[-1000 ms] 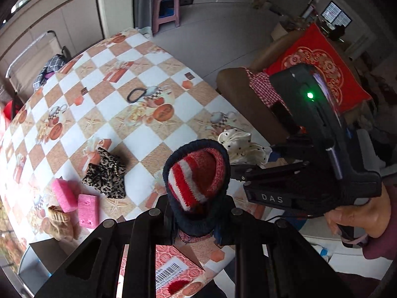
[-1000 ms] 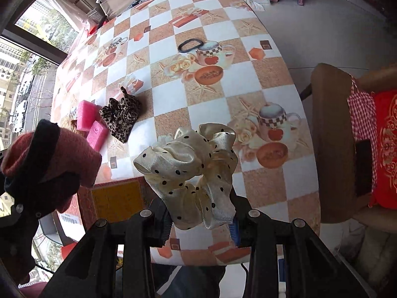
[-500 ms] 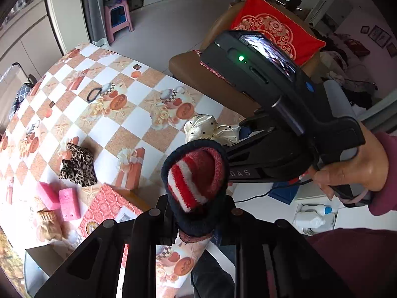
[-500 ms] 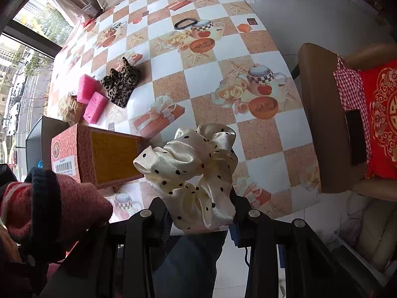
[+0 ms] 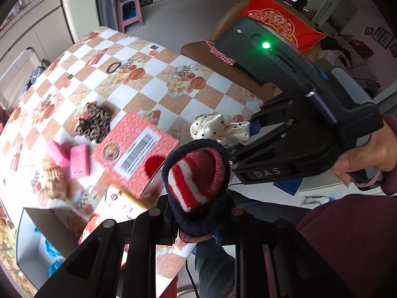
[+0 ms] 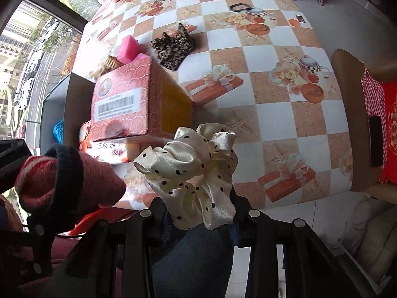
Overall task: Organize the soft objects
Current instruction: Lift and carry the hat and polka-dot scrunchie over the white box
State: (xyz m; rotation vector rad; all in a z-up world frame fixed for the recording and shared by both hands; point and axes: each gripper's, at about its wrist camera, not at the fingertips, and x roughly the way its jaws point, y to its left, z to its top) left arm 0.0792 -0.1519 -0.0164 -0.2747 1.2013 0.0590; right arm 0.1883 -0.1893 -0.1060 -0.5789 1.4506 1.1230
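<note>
My left gripper (image 5: 196,218) is shut on a rolled red, white and navy sock (image 5: 196,176), held in the air off the table's near edge; the sock also shows in the right wrist view (image 6: 67,178). My right gripper (image 6: 198,218) is shut on a cream polka-dot scrunchie (image 6: 191,168), also seen in the left wrist view (image 5: 218,129). Both are held close together, above and in front of a red cardboard box (image 5: 136,149) that stands on the checkered table (image 6: 273,114).
On the table lie a leopard-print scrunchie (image 6: 173,47), two pink sponges (image 5: 72,156), a tan knitted item (image 5: 53,181) and a black hair tie (image 6: 239,6). An open bin (image 5: 37,243) with something blue stands below the table's edge. A brown chair (image 6: 347,94) is at the right.
Both grippers have drawn back toward the near table edge with their loads. The red box now shows more fully in both views.
</note>
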